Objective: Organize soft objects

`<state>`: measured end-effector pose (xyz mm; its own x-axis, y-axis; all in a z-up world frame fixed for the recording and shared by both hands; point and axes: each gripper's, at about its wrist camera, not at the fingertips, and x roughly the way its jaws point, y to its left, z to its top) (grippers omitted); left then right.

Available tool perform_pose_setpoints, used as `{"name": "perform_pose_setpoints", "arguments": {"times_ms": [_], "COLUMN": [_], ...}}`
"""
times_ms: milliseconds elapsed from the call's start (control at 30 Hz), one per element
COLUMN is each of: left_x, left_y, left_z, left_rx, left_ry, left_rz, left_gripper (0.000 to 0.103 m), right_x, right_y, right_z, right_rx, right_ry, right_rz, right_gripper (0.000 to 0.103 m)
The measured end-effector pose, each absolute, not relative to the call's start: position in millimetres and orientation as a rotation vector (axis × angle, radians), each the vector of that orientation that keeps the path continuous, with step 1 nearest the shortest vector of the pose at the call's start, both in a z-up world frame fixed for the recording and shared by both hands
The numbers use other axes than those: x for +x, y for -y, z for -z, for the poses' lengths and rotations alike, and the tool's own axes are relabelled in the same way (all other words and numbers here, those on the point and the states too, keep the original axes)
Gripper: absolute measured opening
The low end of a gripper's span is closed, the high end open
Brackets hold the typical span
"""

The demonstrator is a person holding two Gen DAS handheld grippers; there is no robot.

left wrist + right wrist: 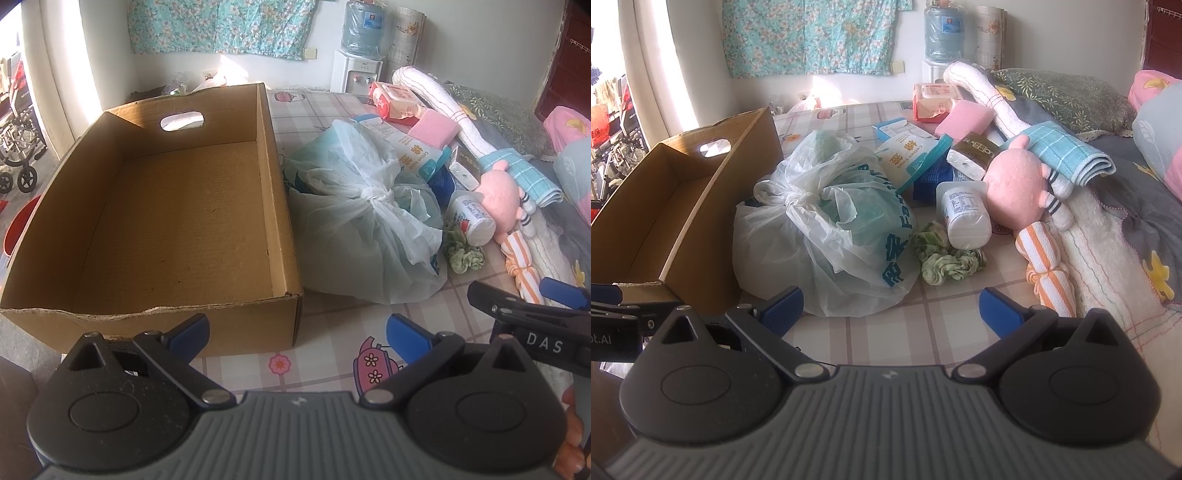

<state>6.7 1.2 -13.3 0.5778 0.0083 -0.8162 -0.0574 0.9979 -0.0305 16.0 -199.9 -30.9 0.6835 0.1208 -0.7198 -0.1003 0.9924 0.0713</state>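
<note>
An empty cardboard box (177, 221) stands on the checked tablecloth at the left; it also shows in the right wrist view (679, 206). Right of it lies a knotted plastic bag (365, 221) (827, 229). Beyond are a pink plush toy (1015, 188), a green scrunchie (945, 258), an orange striped rolled cloth (1049, 269), a blue checked towel (1067, 155), a pink sponge (964, 120) and a white rolled towel (979, 88). My left gripper (297, 336) is open and empty before the box's near corner. My right gripper (892, 308) is open and empty just before the bag.
A white bottle (964, 214), a cotton swab pack (908, 151) and a wipes pack (934, 99) lie among the soft things. A cream blanket (1108, 258) and pillows (1060, 96) are at the right. A water dispenser (358, 59) stands by the far wall.
</note>
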Motion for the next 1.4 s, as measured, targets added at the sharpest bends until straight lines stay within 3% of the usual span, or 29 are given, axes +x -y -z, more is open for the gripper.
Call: {"name": "perform_pose_setpoints", "arguments": {"times_ms": [567,933,1200,1400], "left_x": [5.0,32.9,136.5,246.7], "left_y": [4.3,4.8,17.5,43.8], "left_z": [10.7,-51.5,-92.9,-74.2], "left_rx": [-0.041,0.025,0.087,0.048], "left_ry": [-0.965,-0.849,-0.813,-0.925], "left_rz": [-0.016,0.153,0.222,0.237], "left_gripper": [0.102,0.102,0.102,0.102], "right_x": [14.0,26.9,102.5,237.2], "right_y": [208.0,258.7,307.0,324.5], "right_z": [32.3,8.6,-38.2,-53.0], "right_rx": [0.033,0.108,0.213,0.284], "right_ry": [-0.804,-0.663,-0.529,-0.661], "right_rz": [-0.119,-0.094,-0.202,-0.306], "right_gripper": [0.102,0.102,0.102,0.102]}}
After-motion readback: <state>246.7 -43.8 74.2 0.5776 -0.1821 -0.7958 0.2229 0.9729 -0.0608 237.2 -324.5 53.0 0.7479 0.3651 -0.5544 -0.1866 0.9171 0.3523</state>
